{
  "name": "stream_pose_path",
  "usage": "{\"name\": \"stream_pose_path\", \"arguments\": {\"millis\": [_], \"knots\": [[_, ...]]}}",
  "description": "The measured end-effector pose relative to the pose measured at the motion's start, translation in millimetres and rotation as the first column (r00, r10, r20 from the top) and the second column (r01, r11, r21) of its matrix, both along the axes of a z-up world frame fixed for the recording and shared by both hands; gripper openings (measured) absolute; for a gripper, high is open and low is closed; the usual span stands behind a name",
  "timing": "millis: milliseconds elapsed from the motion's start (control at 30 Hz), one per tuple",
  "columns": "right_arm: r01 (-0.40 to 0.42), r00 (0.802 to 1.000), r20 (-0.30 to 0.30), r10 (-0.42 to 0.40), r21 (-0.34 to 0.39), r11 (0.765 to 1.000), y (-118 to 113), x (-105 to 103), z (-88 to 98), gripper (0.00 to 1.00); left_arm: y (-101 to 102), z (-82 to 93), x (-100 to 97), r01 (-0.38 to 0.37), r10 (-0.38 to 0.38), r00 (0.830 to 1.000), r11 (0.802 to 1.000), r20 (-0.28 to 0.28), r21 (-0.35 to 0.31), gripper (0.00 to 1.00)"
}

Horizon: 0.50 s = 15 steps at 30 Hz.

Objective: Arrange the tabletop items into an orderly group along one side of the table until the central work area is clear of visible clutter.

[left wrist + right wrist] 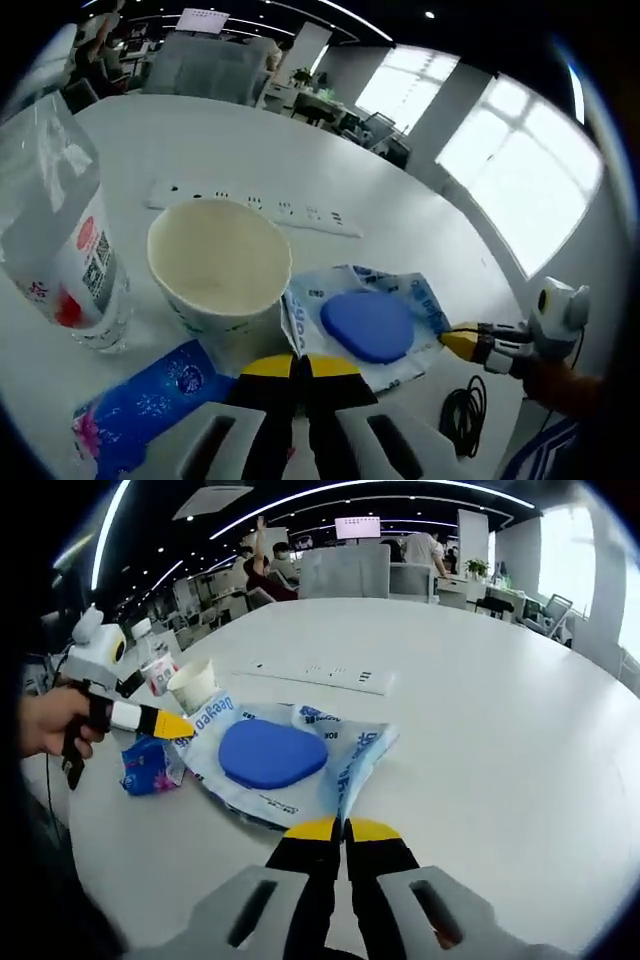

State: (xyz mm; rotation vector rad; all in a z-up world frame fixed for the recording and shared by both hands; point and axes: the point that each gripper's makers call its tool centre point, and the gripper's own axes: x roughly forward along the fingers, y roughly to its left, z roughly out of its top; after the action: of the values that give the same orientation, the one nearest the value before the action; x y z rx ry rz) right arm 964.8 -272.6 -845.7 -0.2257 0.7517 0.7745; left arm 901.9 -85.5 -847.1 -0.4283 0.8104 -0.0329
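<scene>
Right gripper view shows the big white table (480, 680) first, and most of it is bare. The things sit in a bunch on the left side, near me. The biggest one is a flat plastic bag (340, 765) with blue letters, and a blue oval pad (272, 753) lies inside it. Far behind the bag is a long white power strip (320, 673). Left of the bag stands a paper cup (193, 686), and a small blue packet (150, 767) lies near it. In the left gripper view I also see a clear water bottle (60, 230) just left of the cup. My right tongs (345, 830) have their yellow tips pressed together, holding nothing, just short of the near edge of the bag. My left tongs (298, 366) are closed too and hold nothing; they sit close to the cup and the bag's edge, but I cannot tell if they touch. I think I am at the step of tidying the bag, which sticks out the most toward the middle. Next I should open my right tongs, pinch the bag's near edge, and slide it left toward the cup. The bag is thin and floppy, so I need a slow pull.
</scene>
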Motion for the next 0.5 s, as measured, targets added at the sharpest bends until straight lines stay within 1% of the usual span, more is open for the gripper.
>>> {"name": "stream_pose_path", "arguments": {"millis": [133,267,400,500], "knots": [[-0.010,1.000,0.004,0.010,-0.007,1.000,6.9,2.8,-2.9,0.00,5.4,-1.3,0.4,-0.008,0.008,1.000,1.000,-0.004,0.003,0.00],[-0.010,1.000,0.005,0.010,-0.026,1.000,11.6,5.6,-13.7,0.00,9.0,-4.2,4.3,-0.018,0.018,1.000,1.000,-0.004,0.004,0.00],[-0.004,1.000,0.011,0.004,-0.032,0.999,10.6,5.5,-13.5,0.00,10.0,-5.1,5.2,-0.013,0.013,1.000,1.000,0.000,0.021,0.00],[-0.013,1.000,0.024,0.014,-0.041,0.999,11.5,8.0,-17.7,0.00,12.0,-6.4,7.3,-0.006,0.006,1.000,0.999,0.007,0.035,0.00]]}}
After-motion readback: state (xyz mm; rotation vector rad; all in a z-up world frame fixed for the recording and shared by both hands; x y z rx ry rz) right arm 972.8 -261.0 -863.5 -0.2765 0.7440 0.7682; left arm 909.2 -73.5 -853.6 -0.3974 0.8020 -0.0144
